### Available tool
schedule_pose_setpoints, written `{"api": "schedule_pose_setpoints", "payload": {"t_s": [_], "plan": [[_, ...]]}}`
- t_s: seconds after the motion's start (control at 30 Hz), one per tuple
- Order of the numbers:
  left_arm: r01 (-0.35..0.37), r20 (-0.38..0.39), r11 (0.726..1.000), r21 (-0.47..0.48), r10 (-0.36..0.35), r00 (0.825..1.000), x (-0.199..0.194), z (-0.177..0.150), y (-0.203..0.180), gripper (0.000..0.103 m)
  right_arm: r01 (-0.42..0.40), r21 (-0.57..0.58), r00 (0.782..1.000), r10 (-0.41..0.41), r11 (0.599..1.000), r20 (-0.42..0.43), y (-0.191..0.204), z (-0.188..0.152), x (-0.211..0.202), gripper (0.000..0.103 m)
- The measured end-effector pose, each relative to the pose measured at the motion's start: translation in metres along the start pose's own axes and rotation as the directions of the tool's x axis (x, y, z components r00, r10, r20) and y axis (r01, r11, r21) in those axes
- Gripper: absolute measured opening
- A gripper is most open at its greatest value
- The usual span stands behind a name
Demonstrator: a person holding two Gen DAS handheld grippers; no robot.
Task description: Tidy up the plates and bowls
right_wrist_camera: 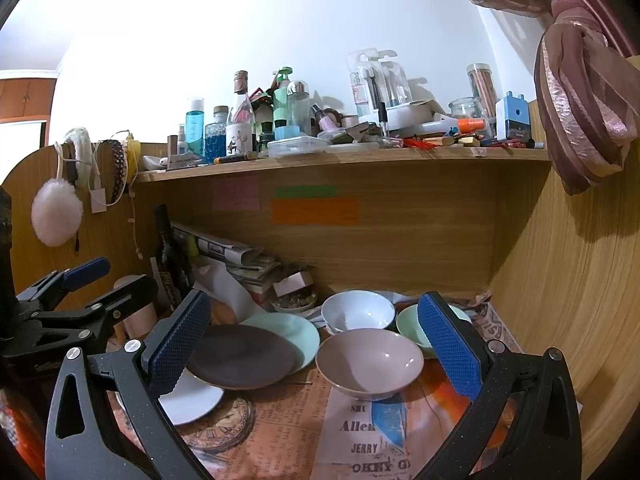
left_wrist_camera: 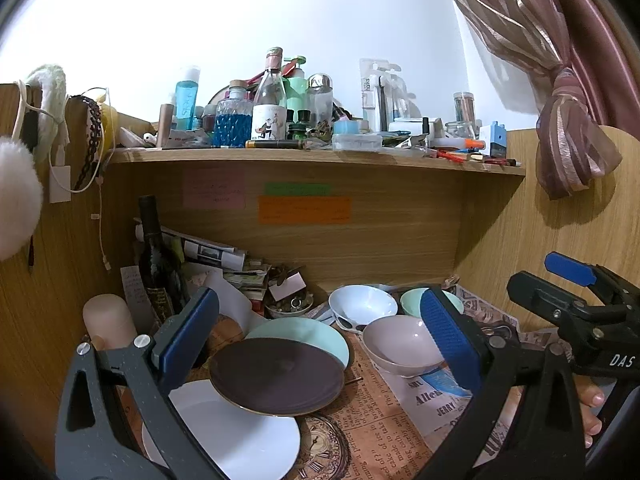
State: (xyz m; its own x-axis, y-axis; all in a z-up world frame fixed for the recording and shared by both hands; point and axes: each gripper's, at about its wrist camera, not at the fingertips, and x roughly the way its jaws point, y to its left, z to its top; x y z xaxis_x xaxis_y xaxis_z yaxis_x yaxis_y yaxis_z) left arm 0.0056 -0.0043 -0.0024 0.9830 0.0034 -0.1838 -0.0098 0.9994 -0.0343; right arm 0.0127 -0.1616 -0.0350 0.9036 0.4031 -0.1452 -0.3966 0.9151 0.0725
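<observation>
here both grippers (left_wrist_camera: 320,336) (right_wrist_camera: 316,344) gape above dishes.

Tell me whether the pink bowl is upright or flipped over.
Upright. The pink bowl sits on its base, opening up, its hollow inside visible and empty.

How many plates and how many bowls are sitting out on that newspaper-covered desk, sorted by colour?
Plates: 3 – white plate, dark brown plate, mint green plate
Bowls: 3 – white bowl, pink bowl, mint green bowl
Total: 6 dishes, none held by either pair of tongs.
</observation>
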Motion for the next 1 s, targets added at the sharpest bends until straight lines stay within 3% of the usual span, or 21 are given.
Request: {"api": "schedule_pose_setpoints", "payload": {"t_s": [1.0], "plan": [[-0.001,0.003,1.000,0.014,0.001,1.000,-0.0011,0.0015,-0.0014,0.103,-0.007,0.005,1.000,0.007,1.000,0.009,0.0019,0.0016,-0.0018,0.103]]}}
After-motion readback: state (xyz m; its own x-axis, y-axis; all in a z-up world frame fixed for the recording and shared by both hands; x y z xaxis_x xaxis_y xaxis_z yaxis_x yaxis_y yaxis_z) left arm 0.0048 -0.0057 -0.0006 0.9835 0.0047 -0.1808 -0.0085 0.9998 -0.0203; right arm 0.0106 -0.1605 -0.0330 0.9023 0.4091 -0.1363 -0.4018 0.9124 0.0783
